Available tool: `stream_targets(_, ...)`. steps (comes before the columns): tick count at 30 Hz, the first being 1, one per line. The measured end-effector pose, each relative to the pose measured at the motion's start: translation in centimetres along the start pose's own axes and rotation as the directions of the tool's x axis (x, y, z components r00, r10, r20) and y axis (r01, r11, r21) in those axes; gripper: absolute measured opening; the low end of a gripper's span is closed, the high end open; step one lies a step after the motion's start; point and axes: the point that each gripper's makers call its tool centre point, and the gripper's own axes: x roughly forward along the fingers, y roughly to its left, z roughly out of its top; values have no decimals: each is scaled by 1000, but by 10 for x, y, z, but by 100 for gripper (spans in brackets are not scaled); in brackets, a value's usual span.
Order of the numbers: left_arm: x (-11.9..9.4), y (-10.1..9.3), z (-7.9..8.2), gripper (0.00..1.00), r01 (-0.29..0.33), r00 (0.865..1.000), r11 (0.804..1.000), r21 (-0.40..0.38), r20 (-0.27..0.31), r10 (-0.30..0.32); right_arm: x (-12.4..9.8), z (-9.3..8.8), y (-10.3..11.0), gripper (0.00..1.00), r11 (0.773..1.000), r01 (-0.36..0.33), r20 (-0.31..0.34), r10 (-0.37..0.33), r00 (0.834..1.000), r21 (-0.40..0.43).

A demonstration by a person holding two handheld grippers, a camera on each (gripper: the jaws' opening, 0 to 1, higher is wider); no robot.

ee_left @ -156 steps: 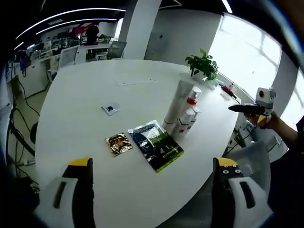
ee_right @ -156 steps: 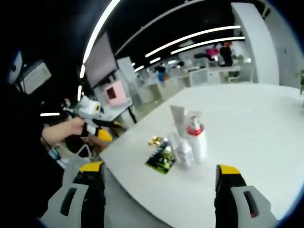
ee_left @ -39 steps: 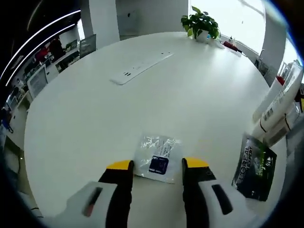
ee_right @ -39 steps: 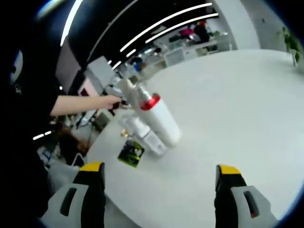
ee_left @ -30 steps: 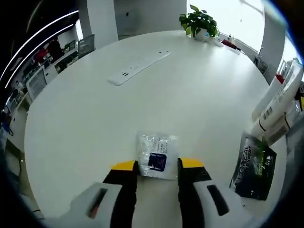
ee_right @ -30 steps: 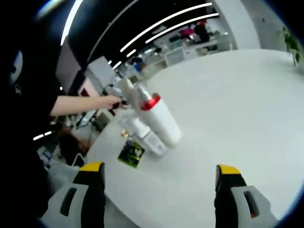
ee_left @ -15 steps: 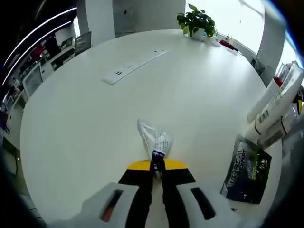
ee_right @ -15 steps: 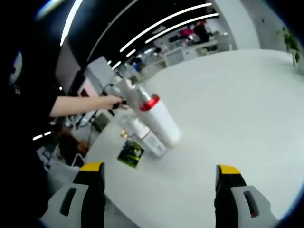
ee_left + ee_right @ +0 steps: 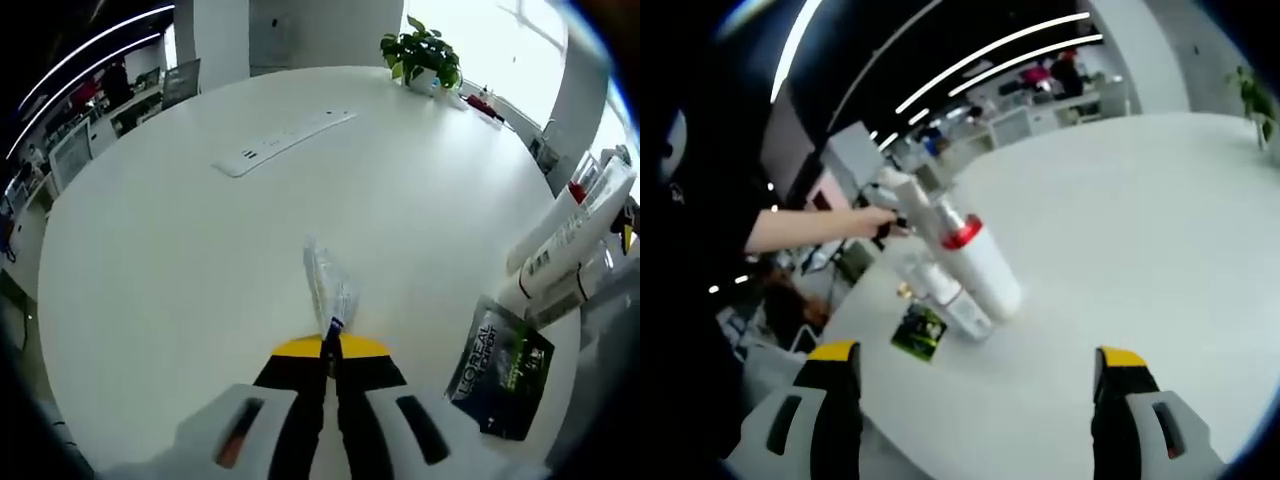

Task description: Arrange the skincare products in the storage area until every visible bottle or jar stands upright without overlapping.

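Note:
My left gripper [image 9: 328, 350] is shut on a clear sachet with a blue label [image 9: 328, 285], which sticks up edge-on from the jaws over the white round table [image 9: 180, 250]. White tubes and bottles [image 9: 565, 245] stand at the right edge beside a black sachet [image 9: 500, 365]. In the right gripper view, my right gripper [image 9: 978, 372] is open with nothing between its jaws. Ahead of it are a white bottle with a red collar [image 9: 978, 262], a smaller white bottle [image 9: 952, 298], a tall tube [image 9: 906, 197], the black sachet [image 9: 921, 331] and a small gold sachet [image 9: 903, 290].
A white power strip [image 9: 285, 143] lies across the far part of the table, and a potted plant [image 9: 420, 50] stands at its far edge. A person's arm [image 9: 805, 232] reaches in behind the bottles. Desks and chairs fill the office beyond.
The left jaws, open around the clear sachet on the table a second ago, have shut on it and lifted it edge-on. The right gripper stays open and barely moves.

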Motion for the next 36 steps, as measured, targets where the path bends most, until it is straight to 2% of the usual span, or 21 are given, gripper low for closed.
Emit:
stream_targets(6, -21, -11, 8, 4, 39, 999, 999, -31, 38, -38, -5, 13, 4, 99, 1000, -7, 29, 7, 1000, -14)
stream_targets(12, -43, -22, 8, 4, 74, 997, 996, -50, 39, -72, -10, 25, 12, 99, 999, -20, 52, 22, 998, -39)
stream_targets(18, -67, -41, 3, 4, 69, 997, 998, 10, 17, -69, -12, 32, 23, 99, 997, -40, 69, 44, 997, -58)
stream_targets(24, -87, -51, 0, 4, 66, 998, 997, 28, 7, -66, -17, 35, 31, 99, 996, -52, 80, 58, 995, -79)
stream_targets(28, -105, -62, 1, 4, 68, 998, 997, 45, 4, -68, -24, 42, 36, 99, 996, -53, 117, 62, 991, -79)
stream_targets(32, -119, -80, 10, 4, 84, 995, 996, 37, 46, -85, -25, 39, 38, 99, 995, -49, 100, 57, 993, -87)
stream_targets(36, -133, -102, 10, 5, 96, 994, 994, 52, 46, -99, -29, 49, 47, 99, 992, -56, 111, 69, 991, -116)
